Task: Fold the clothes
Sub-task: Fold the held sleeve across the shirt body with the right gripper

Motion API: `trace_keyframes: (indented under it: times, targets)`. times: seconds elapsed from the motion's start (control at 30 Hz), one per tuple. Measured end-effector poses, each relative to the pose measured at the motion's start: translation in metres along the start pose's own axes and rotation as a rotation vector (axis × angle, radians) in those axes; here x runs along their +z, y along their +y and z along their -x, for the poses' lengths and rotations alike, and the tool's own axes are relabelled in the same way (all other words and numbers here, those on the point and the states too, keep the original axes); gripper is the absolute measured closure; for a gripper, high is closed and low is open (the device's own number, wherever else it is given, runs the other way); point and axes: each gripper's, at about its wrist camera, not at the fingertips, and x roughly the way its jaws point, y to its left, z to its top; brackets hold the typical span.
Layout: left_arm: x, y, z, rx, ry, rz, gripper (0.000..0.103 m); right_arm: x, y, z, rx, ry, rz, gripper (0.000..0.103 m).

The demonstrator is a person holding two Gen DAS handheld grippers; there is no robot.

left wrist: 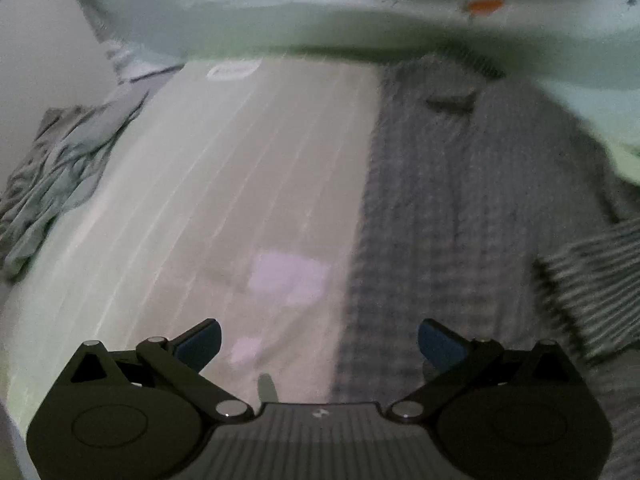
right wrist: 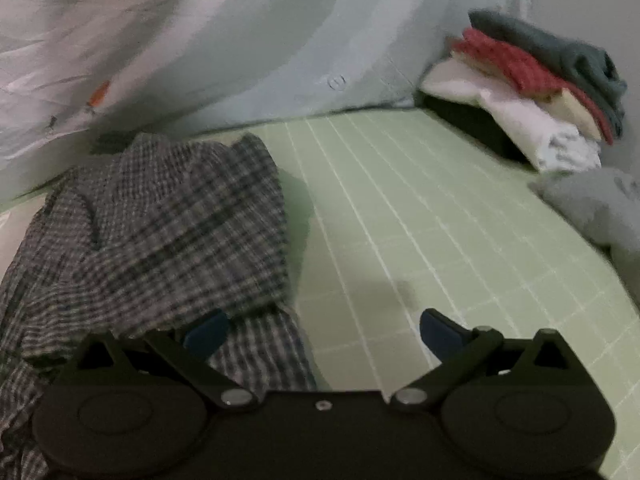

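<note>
Grippers: two, left gripper and right gripper, both spread, empty; one checked shirt; one far-right stack of folded clothes.

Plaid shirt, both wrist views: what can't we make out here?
- Plaid shirt, right wrist view: near edge hidden behind the open right gripper; left side cut off by the frame.
- Same shirt, left wrist view: motion blur smears collar and folds; open left gripper covers the bottom.
- Folded stack: blurred, count of the items unclear.

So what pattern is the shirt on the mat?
Grey checked shirt, clearest in the right wrist view.
</note>
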Motion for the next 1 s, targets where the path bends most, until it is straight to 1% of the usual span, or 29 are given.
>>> trace_keyframes:
  times: [0.07, 0.13, 0.2, 0.23, 0.27, 0.3, 0.33, 0.4, 0.53, 0.6, 0.63, 0.67, 0.7, 0.73, 0.77, 0.9, 1.0]
  targets:
    - [0.006, -0.016, 0.004, -0.063, -0.021, -0.017, 0.000, -0.002, -0.005, -0.004, -0.001, 0.018, -0.012, 0.000]
    - [0.008, -0.033, 0.005, -0.133, -0.030, -0.062, 0.002, -0.003, -0.006, -0.009, -0.008, 0.031, 0.001, 0.000]
    - [0.011, -0.052, 0.005, -0.201, -0.038, -0.128, 0.014, -0.004, -0.008, -0.011, -0.004, 0.042, 0.010, 0.000]
    - [0.012, -0.062, 0.004, -0.231, -0.037, -0.154, 0.027, -0.004, -0.010, -0.012, -0.002, 0.048, 0.013, 0.000]
    - [0.012, -0.070, 0.002, -0.259, -0.030, -0.172, 0.034, -0.005, -0.011, -0.014, 0.000, 0.054, 0.014, 0.000]
    - [0.012, -0.079, 0.001, -0.287, -0.024, -0.190, 0.037, -0.006, -0.012, -0.015, 0.003, 0.060, 0.014, 0.000]
    - [0.012, -0.088, -0.001, -0.314, -0.017, -0.209, 0.041, -0.007, -0.013, -0.015, 0.003, 0.064, 0.015, 0.000]
    - [0.013, -0.103, -0.005, -0.360, -0.002, -0.232, 0.042, -0.007, -0.015, -0.018, 0.004, 0.075, 0.018, 0.000]
    - [0.016, -0.120, -0.024, -0.401, 0.053, -0.227, 0.042, -0.005, -0.017, -0.023, 0.006, 0.085, 0.031, 0.000]
    - [0.016, -0.127, -0.035, -0.389, 0.079, -0.241, 0.042, -0.005, -0.016, -0.024, 0.004, 0.089, 0.038, 0.000]
    - [0.016, -0.131, -0.039, -0.378, 0.084, -0.248, 0.044, -0.005, -0.015, -0.024, 0.003, 0.091, 0.040, 0.000]
    - [0.017, -0.133, -0.041, -0.376, 0.081, -0.257, 0.058, -0.005, -0.014, -0.025, 0.001, 0.094, 0.042, 0.000]
    - [0.017, -0.133, -0.041, -0.380, 0.074, -0.266, 0.069, -0.006, -0.013, -0.024, -0.001, 0.096, 0.043, 0.000]
    - [0.019, -0.133, -0.040, -0.383, 0.065, -0.272, 0.097, -0.007, -0.012, -0.024, -0.003, 0.099, 0.043, 0.000]
    - [0.021, -0.132, -0.039, -0.386, 0.056, -0.275, 0.101, -0.007, -0.011, -0.024, -0.005, 0.102, 0.043, 0.000]
    - [0.036, -0.115, -0.018, -0.419, -0.049, -0.277, 0.102, -0.010, -0.004, -0.019, -0.015, 0.099, 0.036, 0.000]
    - [0.058, -0.086, -0.002, -0.408, -0.136, -0.243, 0.102, -0.010, 0.005, -0.013, -0.023, 0.082, 0.040, 0.000]
